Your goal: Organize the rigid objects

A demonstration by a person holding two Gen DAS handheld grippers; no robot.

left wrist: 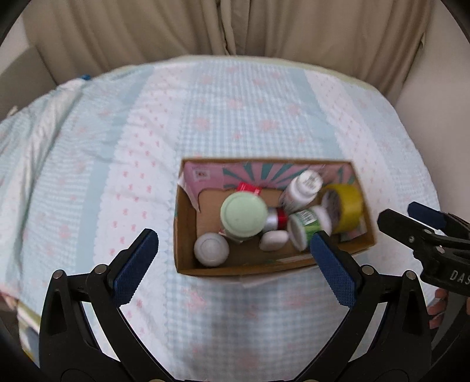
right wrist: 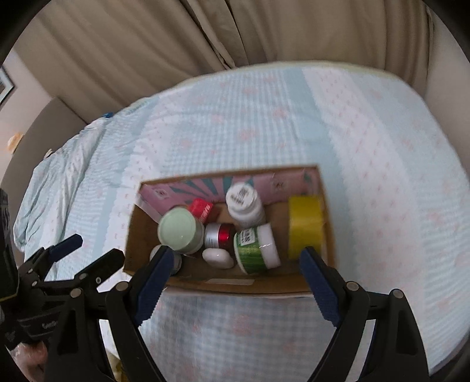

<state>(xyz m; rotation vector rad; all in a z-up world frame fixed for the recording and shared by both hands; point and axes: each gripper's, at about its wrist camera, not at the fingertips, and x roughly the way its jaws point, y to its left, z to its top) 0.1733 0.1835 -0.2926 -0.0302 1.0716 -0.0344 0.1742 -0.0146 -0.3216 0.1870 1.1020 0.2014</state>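
Both grippers hung over the bed with their jaws spread wide and nothing between the blue pads. The left gripper (left wrist: 232, 252) stood fully open; its left finger (left wrist: 133, 264) sat over bare bedspread (left wrist: 117, 147), and its right finger (left wrist: 332, 264) overlapped the near wall of the box (left wrist: 188, 223). The right gripper (right wrist: 235, 273) was also open, a little less wide, its two fingers framing the near edge of the same box.

The box, plain brown cardboard and rectangular with an open top, lay just ahead of the fingertips on the soft, puckered, pale blue and white cloth dotted with pink. A pink and teal printed panel (left wrist: 235, 173) lined its far wall.

Inside, from the left finger's side across to the right: a white round-lidded jar (left wrist: 211, 249) in the near corner; a tub (left wrist: 243, 215) with a flat, smooth mint-green lid, with something small and red (left wrist: 249, 188) behind it; a silver and red cylinder (left wrist: 276, 219) lying on its side; a smooth white oval (left wrist: 274, 239), pebble-like; a green-labelled white pot (left wrist: 308, 227) tipped over; a white bottle (left wrist: 302, 188) leaning beyond it; and a roll of glossy yellow tape (left wrist: 346, 205) standing on edge against the right wall.

Beige curtains (left wrist: 235, 26) hung in folds beyond the bed.
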